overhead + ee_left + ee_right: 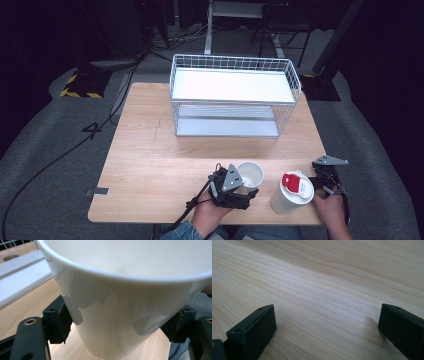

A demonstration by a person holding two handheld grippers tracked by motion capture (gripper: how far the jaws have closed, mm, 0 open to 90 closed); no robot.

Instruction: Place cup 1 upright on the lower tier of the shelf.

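A white open cup (251, 173) stands at the table's near edge, and my left gripper (246, 184) is shut on it from the near side. In the left gripper view the cup (120, 315) sits between the two jaws, with both black pads (62, 320) pressed against its wall. Its base is out of sight, so I cannot tell whether it rests on the wood. Right of it stands a white tumbler (289, 197) with a red lid (295, 183). My right gripper (327, 176) lies beside the tumbler near the table's right edge, and its jaws (325, 322) are open over bare wood.
A white wire basket shelf (234, 95) with two levels stands at the back middle of the wooden table (160, 160). Grey floor surrounds the table, and cables run across it at the left. A person's hands come in from the near edge.
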